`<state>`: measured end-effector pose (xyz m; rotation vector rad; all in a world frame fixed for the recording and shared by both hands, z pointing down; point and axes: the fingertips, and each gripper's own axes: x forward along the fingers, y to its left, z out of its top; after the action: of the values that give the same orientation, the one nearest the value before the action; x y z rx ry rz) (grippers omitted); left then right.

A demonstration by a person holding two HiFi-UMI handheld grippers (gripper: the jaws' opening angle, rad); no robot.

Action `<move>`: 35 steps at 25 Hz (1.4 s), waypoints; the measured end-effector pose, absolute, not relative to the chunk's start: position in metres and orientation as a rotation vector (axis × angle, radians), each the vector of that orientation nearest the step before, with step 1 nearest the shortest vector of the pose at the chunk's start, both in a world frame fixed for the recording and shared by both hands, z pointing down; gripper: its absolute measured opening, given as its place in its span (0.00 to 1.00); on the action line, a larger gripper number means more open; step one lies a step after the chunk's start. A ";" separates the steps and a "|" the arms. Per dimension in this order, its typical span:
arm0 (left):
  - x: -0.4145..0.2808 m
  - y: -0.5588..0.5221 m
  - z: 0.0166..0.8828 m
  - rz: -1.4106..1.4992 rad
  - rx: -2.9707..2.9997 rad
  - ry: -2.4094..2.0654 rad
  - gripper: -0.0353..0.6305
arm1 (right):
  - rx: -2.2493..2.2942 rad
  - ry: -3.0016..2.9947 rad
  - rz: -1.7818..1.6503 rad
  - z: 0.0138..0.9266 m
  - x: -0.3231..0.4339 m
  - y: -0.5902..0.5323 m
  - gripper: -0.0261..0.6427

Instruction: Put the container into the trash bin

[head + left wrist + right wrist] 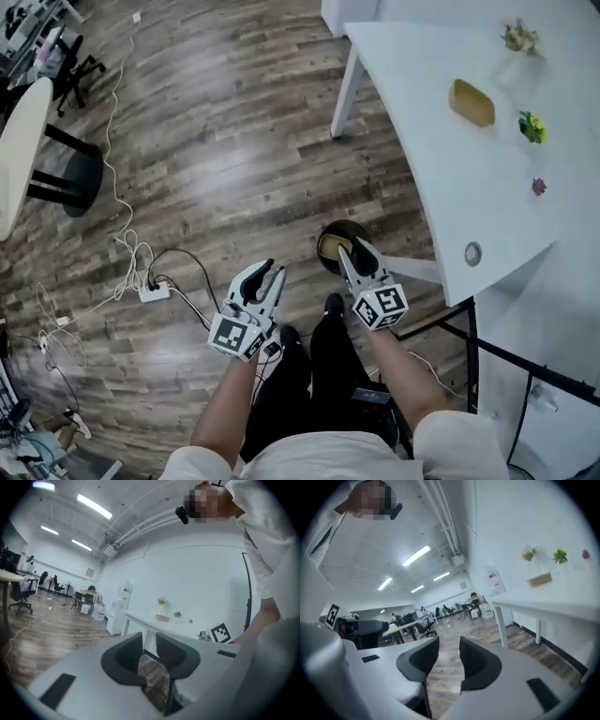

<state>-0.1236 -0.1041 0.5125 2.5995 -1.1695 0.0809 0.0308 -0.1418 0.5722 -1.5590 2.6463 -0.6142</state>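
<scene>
Your left gripper (273,271) hangs low in the centre of the head view. Its fingers (124,656) stand apart with nothing between them. Your right gripper (352,247) is just to its right, fingers (478,660) likewise spread and empty. Just beyond the right gripper, the dark round trash bin (345,226) stands on the wood floor (234,141) near the edge of the white worktop (441,169). The tan container (327,247) lies inside it.
</scene>
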 end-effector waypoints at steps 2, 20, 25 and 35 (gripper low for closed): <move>-0.136 -0.095 0.463 0.048 2.652 -1.188 0.20 | -1.519 2.648 -0.468 0.505 0.018 -0.132 0.27; -0.185 0.023 0.209 -0.143 2.897 -1.193 0.20 | -1.372 2.604 0.163 0.186 -0.009 0.034 0.27; -0.192 0.049 0.184 -0.202 2.935 -1.174 0.20 | -1.347 2.597 0.212 0.169 -0.020 0.068 0.27; -0.186 0.057 0.178 -0.244 2.926 -1.196 0.20 | -1.327 2.597 0.207 0.169 0.000 0.077 0.27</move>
<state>-0.1859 0.0572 0.1783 2.9259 -1.1959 -0.2440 0.0004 0.0774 0.1689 -1.3272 2.5974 0.2070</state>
